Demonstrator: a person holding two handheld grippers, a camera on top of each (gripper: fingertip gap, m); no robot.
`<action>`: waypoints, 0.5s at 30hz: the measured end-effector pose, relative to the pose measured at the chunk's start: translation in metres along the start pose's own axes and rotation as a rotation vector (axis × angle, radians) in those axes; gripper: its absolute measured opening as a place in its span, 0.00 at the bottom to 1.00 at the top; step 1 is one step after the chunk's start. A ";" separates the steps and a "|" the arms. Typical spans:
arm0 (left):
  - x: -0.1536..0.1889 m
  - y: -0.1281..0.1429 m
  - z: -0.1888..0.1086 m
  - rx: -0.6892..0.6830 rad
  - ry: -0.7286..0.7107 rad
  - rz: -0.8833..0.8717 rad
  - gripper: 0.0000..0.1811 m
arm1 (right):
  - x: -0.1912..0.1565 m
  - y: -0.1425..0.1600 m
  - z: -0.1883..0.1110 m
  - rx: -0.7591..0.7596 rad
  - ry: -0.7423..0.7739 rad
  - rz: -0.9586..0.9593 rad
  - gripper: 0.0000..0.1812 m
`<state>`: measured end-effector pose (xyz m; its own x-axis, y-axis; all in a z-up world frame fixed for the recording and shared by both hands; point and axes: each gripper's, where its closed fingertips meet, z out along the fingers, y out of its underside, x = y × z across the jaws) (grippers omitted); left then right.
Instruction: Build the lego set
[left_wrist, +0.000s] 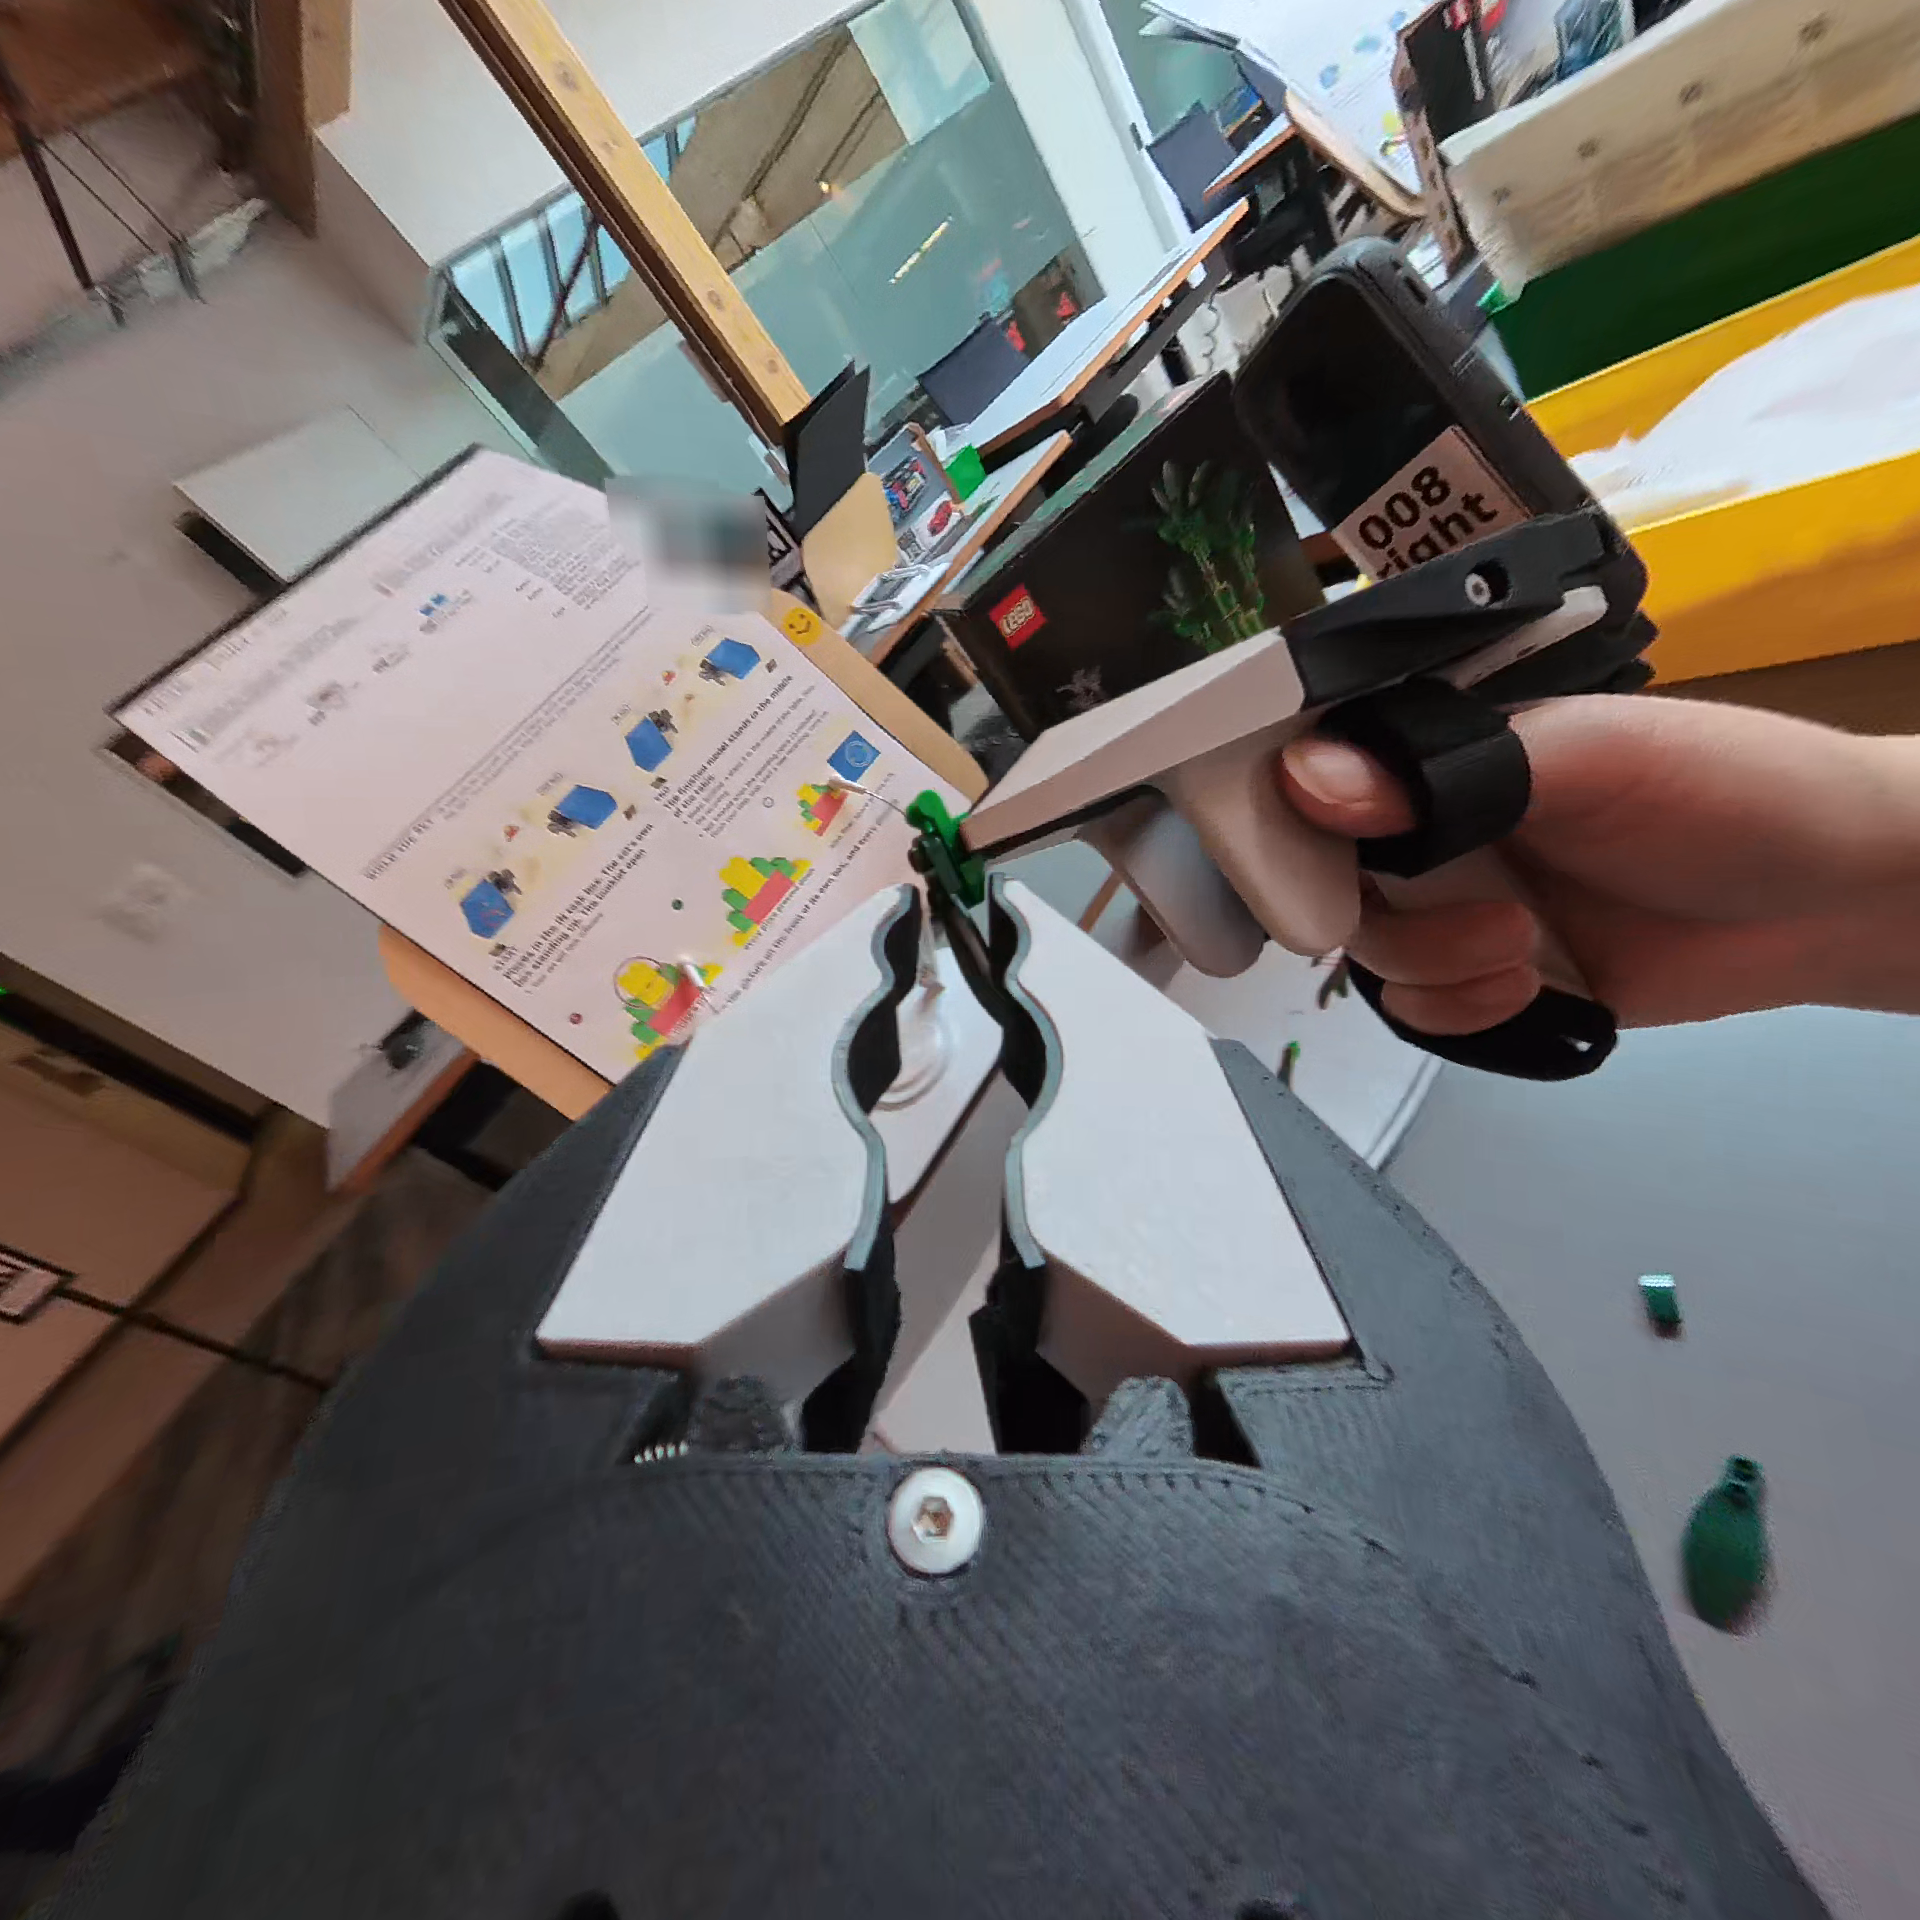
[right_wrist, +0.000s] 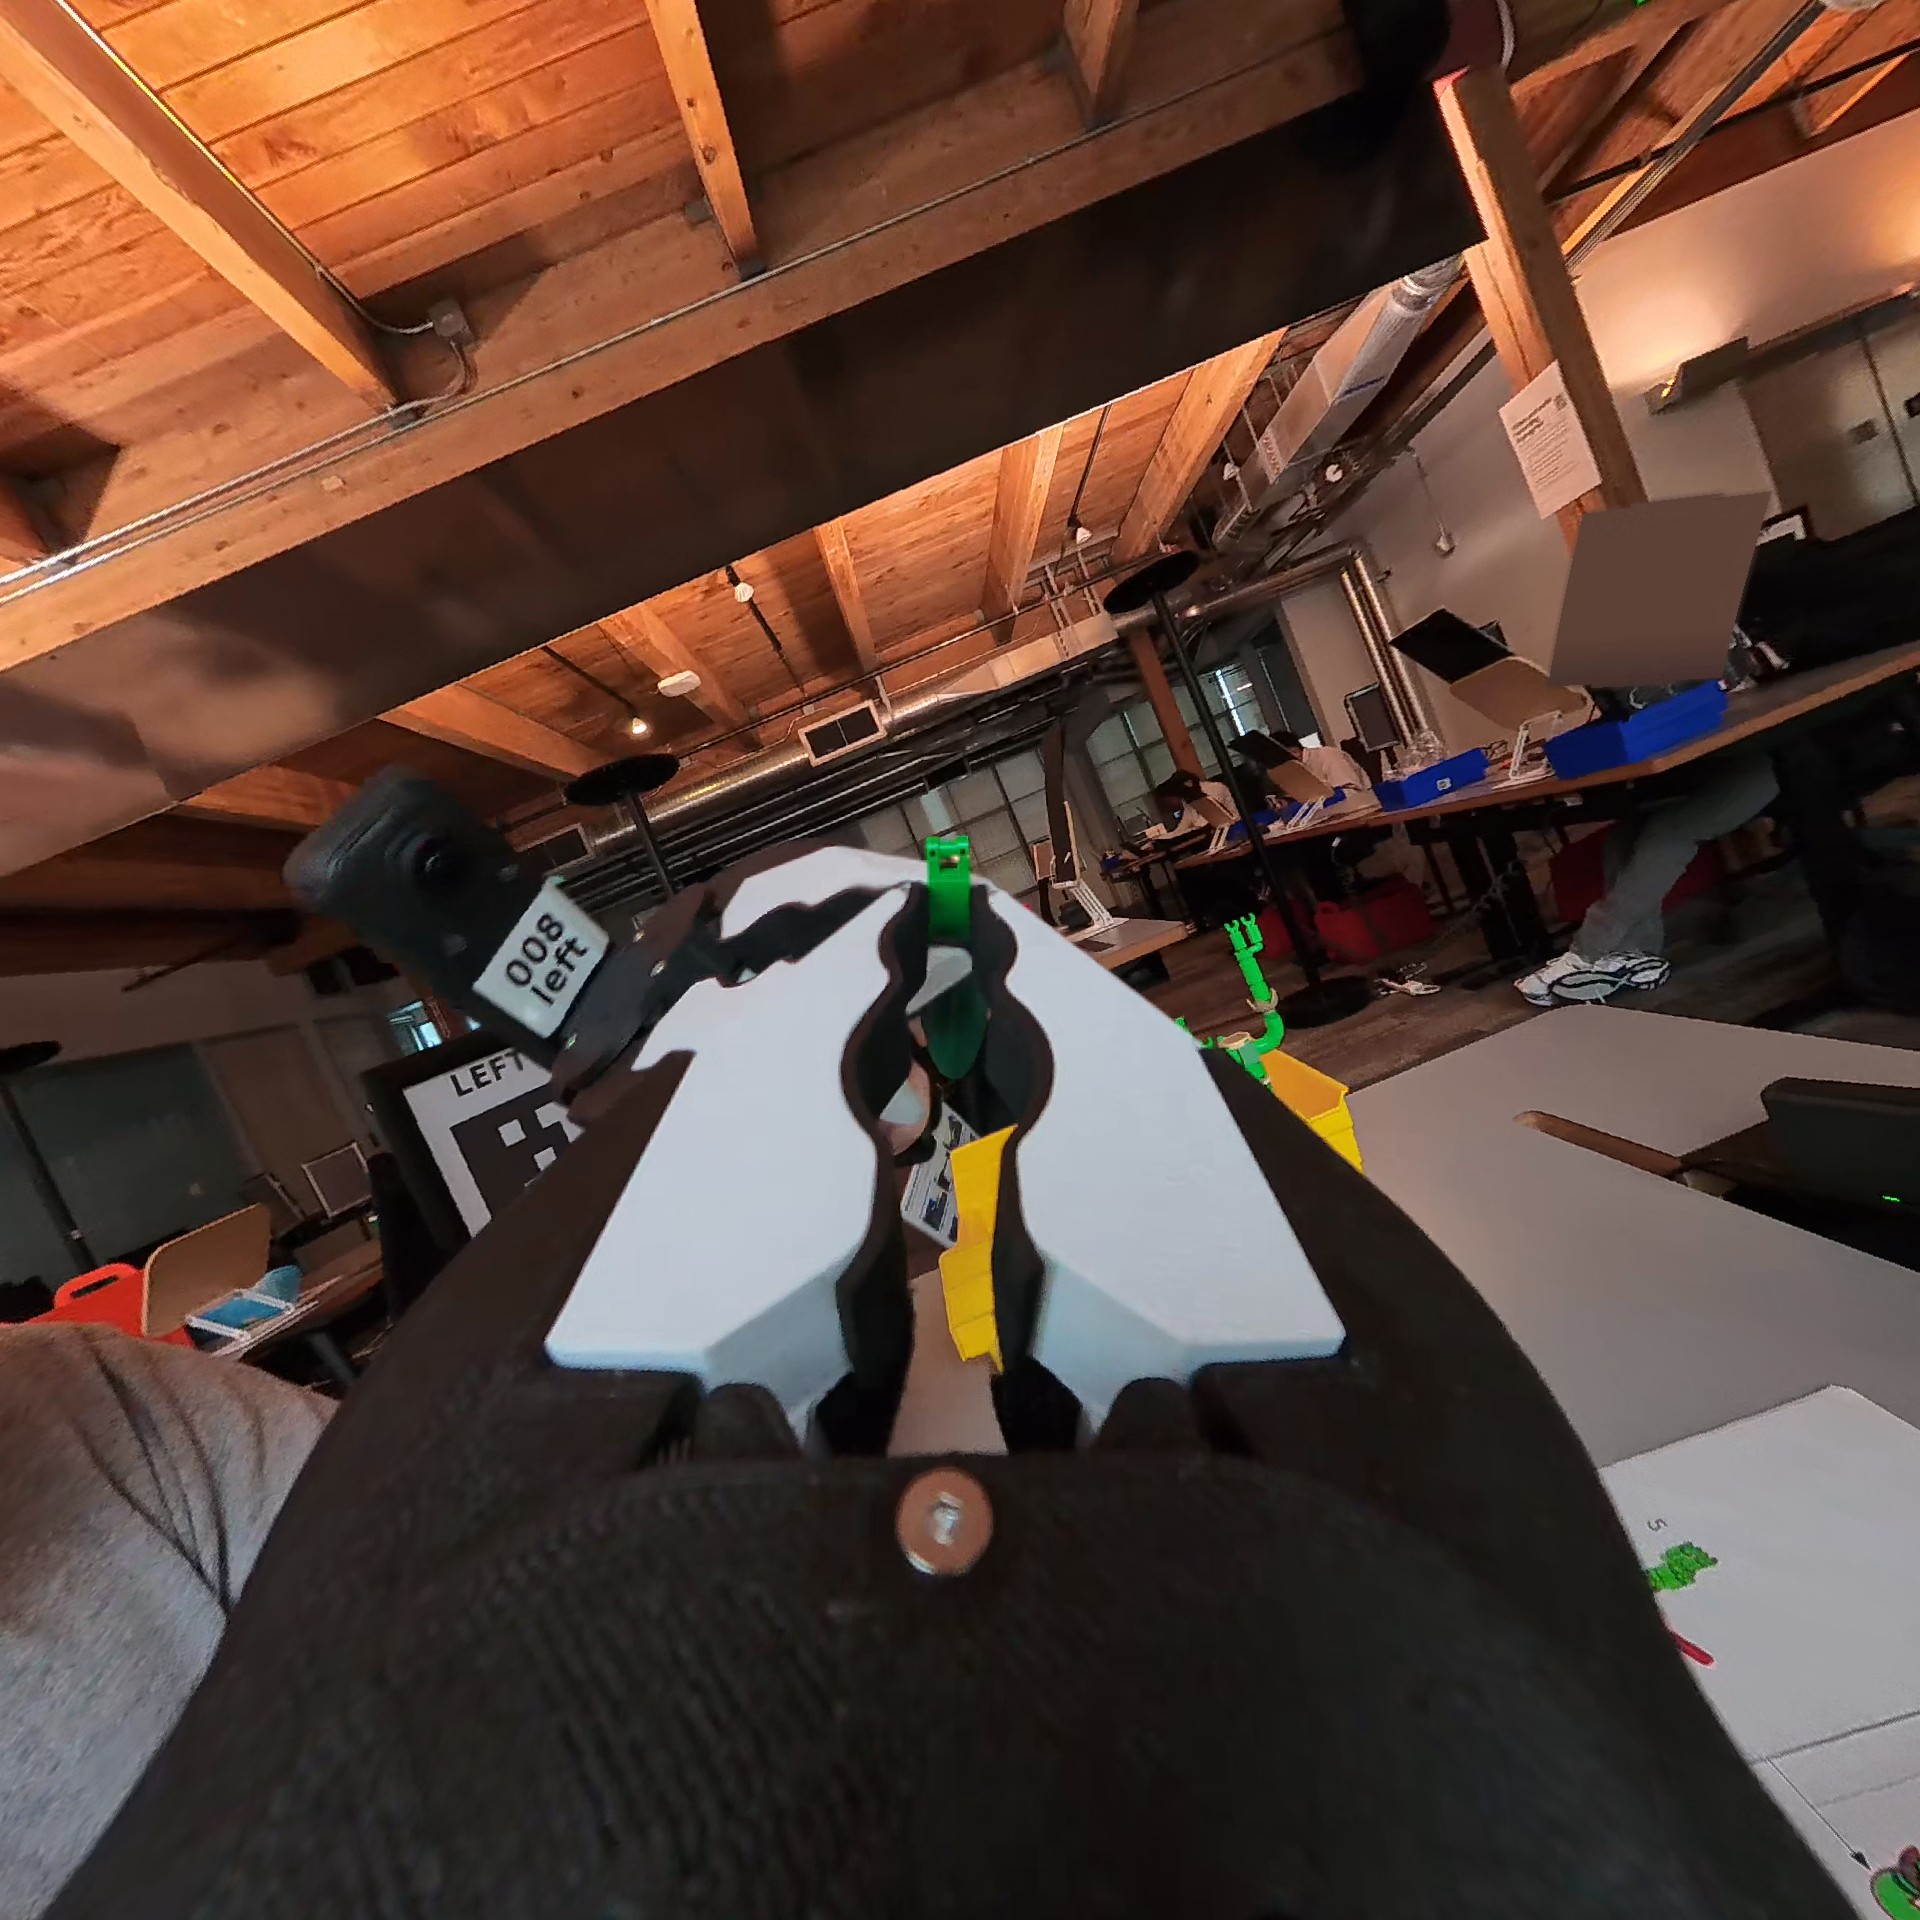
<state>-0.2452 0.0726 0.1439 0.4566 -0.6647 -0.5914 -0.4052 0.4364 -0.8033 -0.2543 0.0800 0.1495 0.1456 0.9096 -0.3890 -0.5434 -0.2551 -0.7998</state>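
2 tongs (left_wrist: 951, 894) (right_wrist: 948, 914), 2 loose green pieces (left_wrist: 1659, 1299) (left_wrist: 1725, 1543), 1 yellow bin (right_wrist: 1314, 1112).

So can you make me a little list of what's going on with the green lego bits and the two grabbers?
right gripper: shut on the bright green piece, held up in the air
left gripper: shut on a dark green leaf piece, tips right next to the right gripper's
pieces: touching or nearly so; cannot tell if joined
loose pieces: a dark green leaf and a small green brick on the grey table
behind: black lego box, instruction sheet
partly built green plant: stands by a yellow bin
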 end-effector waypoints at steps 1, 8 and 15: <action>0.000 -0.001 0.000 0.003 -0.021 0.033 0.04 | 0.000 -0.001 0.000 0.002 -0.001 0.002 0.03; 0.010 0.019 -0.008 -0.083 0.089 0.088 0.04 | 0.007 0.016 -0.005 -0.292 -0.003 -0.207 0.14; 0.053 0.061 -0.023 -0.239 0.360 0.309 0.05 | -0.009 0.062 -0.038 -0.728 -0.076 -1.060 0.19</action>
<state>-0.2646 0.0501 0.0654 0.0039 -0.7113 -0.7029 -0.6661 0.5224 -0.5323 -0.2580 0.0436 0.0864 0.1661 0.7872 0.5940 0.3858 0.5025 -0.7738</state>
